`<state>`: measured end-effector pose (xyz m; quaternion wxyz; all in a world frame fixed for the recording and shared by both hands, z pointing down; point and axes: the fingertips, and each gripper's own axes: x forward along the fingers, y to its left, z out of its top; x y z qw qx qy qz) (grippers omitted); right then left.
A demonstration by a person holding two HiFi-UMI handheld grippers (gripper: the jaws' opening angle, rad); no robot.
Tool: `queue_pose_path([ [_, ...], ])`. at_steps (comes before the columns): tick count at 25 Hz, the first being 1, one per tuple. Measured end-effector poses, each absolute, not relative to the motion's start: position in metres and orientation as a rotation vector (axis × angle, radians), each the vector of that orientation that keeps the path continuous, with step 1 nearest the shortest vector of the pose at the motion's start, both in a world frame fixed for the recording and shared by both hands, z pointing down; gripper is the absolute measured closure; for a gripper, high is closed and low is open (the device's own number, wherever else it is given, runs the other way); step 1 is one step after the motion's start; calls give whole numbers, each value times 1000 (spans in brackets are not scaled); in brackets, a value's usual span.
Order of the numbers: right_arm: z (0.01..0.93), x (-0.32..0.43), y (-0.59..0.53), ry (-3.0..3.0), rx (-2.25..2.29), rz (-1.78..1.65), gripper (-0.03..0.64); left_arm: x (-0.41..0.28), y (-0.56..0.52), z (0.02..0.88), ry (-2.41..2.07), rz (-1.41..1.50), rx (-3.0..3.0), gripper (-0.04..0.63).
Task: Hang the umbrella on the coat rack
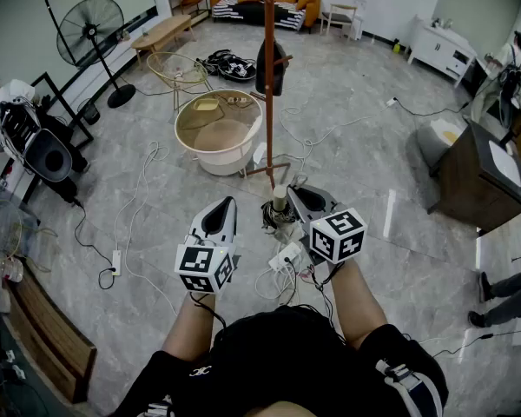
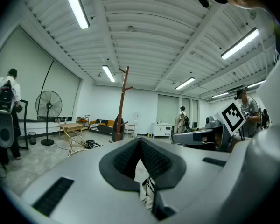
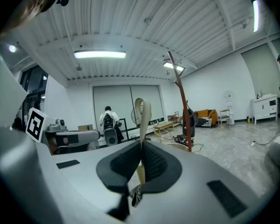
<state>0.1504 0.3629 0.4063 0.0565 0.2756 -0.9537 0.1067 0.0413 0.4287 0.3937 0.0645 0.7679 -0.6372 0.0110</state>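
The right gripper (image 3: 141, 143) is seen shut, its jaws pressed together on a beige strap loop (image 3: 142, 112) that stands upright above the pads. The loop is taken to be the umbrella's. In the head view a beige stub (image 1: 280, 199) is seen just at this gripper's tip, but the umbrella's body cannot be made out there. The left gripper (image 2: 140, 141) is seen with its jaws closed on each other at the tips. Nothing is clamped there, and only something pale and striped shows through the lower gap, not identifiable. Both grippers are held about level and side by side, pointed forward, the right one slightly ahead. Each marker cube faces up, the right cube (image 1: 339, 234) and the left cube (image 1: 204, 268). Bare forearms (image 1: 362, 295) are stretched forward from the torso. The coat rack (image 1: 269, 102), a red-brown pole, stands just ahead of the grippers on the grey tiled floor (image 1: 373, 181). A dark folded item (image 1: 271, 68) is seen hanging at a peg on it, its kind unclear. Cables and a power strip (image 1: 286, 257) lie below the grippers. A round beige tub (image 1: 215, 133) sits left of the rack.
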Motion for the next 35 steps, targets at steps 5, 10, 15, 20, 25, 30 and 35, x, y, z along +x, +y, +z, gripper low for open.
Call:
queue_pose_path([
  [5,407,159,354,-2879,864,330,598,48,420,396,-1921,57,2323,578],
  [10,400,176,341,-2878,903,335,598,60,404,390,-1906,66,2342,578],
  [15,400,188,325,-2884,949,352,598,75,386,388,-1885,82,2372,578],
  [20,398,199,301,-2875,962,327,598,90,363,391,-1881,107,2366,578],
  [25,394,227,267,-2891,938,302,600,122,328,394,-1896,113,2351,578],
  [30,392,247,237,-2900,908,274,598,145,299,398,-1920,94,2325,578],
  [35,386,272,211,-2890,927,275,598,168,275,396,-1908,70,2322,578],
])
